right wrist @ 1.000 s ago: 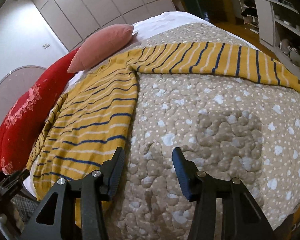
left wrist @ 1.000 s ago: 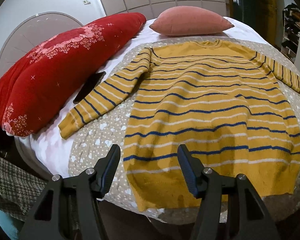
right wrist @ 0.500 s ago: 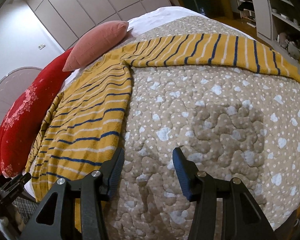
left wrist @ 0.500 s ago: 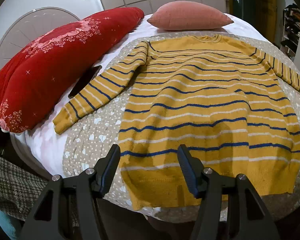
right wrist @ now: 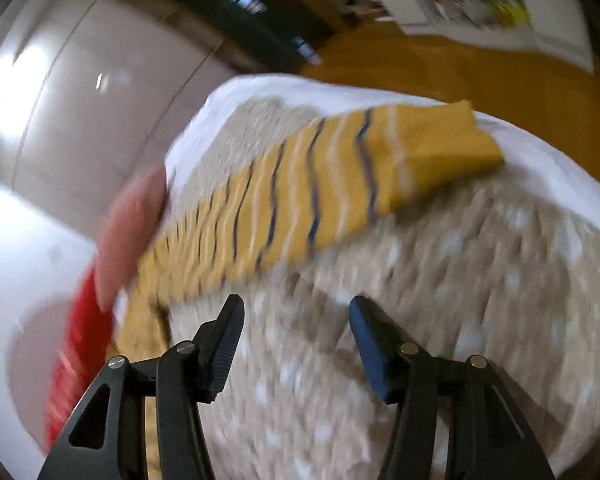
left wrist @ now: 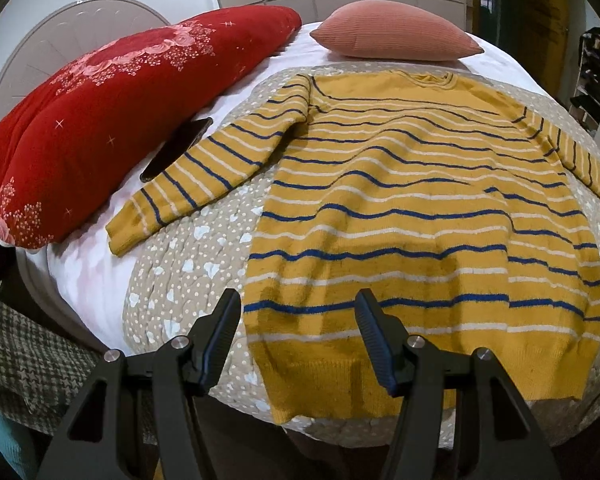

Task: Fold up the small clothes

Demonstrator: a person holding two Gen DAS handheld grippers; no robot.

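Observation:
A yellow sweater [left wrist: 420,208] with blue and white stripes lies flat, front up, on a beige dotted quilt [left wrist: 188,264], both sleeves spread out. My left gripper [left wrist: 296,312] is open and empty, hovering over the sweater's lower left hem corner. My right gripper [right wrist: 296,316] is open and empty above the bare quilt [right wrist: 420,320], pointing toward the sweater's right sleeve [right wrist: 320,192], whose cuff lies at the far right. The right wrist view is blurred.
A long red floral pillow [left wrist: 112,112] lies along the bed's left side with a dark phone [left wrist: 176,148] beside it. A pink cushion [left wrist: 392,36] sits past the collar. White sheet [left wrist: 80,264] borders the quilt. Shelves [right wrist: 480,4] and an orange floor lie beyond the bed.
My right gripper has swung quickly to the right, toward the right sleeve and its cuff. My left gripper has edged closer to the sweater's hem. Both stay open.

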